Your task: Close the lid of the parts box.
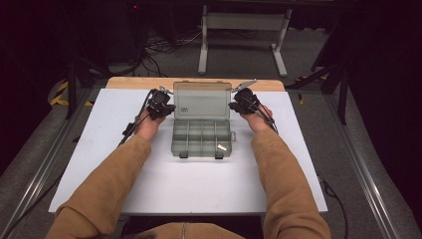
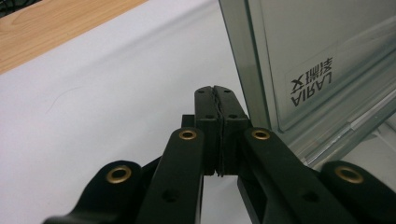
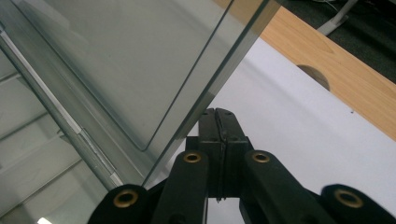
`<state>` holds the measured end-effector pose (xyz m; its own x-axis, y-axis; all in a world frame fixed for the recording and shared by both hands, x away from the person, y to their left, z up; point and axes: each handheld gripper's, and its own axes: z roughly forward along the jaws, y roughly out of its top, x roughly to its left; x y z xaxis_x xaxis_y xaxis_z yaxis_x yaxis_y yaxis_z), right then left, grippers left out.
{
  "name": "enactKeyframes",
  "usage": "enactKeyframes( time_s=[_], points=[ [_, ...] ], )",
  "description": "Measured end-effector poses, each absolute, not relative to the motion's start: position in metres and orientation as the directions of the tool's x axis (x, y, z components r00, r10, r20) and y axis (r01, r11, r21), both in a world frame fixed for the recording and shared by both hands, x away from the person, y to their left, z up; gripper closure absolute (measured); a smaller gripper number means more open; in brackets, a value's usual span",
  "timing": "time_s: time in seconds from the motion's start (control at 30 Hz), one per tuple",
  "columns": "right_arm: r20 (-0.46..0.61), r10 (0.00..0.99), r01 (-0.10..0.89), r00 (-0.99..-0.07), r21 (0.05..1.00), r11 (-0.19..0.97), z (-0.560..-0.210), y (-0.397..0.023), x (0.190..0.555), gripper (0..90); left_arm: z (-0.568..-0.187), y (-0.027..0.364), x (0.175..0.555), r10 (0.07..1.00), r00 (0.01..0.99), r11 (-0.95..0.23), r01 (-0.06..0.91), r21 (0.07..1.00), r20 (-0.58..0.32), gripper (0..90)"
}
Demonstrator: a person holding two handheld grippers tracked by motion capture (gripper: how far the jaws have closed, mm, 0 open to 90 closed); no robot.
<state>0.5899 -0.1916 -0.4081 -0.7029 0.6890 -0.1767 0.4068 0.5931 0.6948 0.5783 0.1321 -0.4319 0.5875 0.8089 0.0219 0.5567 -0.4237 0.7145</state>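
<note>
A clear grey plastic organiser box point(image 1: 201, 139) lies open in the middle of the white table, its lid point(image 1: 201, 99) standing up at the back. A small pale piece point(image 1: 222, 147) lies in a front right compartment. My left gripper point(image 1: 168, 108) is shut and empty, just off the lid's left edge point(image 2: 243, 70). On the other side my right gripper point(image 1: 232, 105) is shut on nothing, its tips point(image 3: 217, 114) close beside the lid's right edge point(image 3: 205, 88). In both gripper views the black jaws meet with no gap.
The white board point(image 1: 189, 184) lies on a wooden table top point(image 1: 134, 82) that shows along the far edge, with a round cut-out point(image 3: 315, 74) in it. Cables trail from both grippers. Dark floor, cables and a table frame point(image 1: 244, 30) lie beyond.
</note>
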Motion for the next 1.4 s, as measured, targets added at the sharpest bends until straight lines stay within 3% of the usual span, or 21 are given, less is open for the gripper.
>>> enactKeyframes(
  time_s=[1.4],
  points=[
    [-0.174,0.592,0.310,-0.787,0.719,0.622,-0.385,-0.200,0.549,90.0,-0.407,0.145,0.548,0.708,0.706,-0.484,0.478,0.733,0.008,89.8]
  ],
)
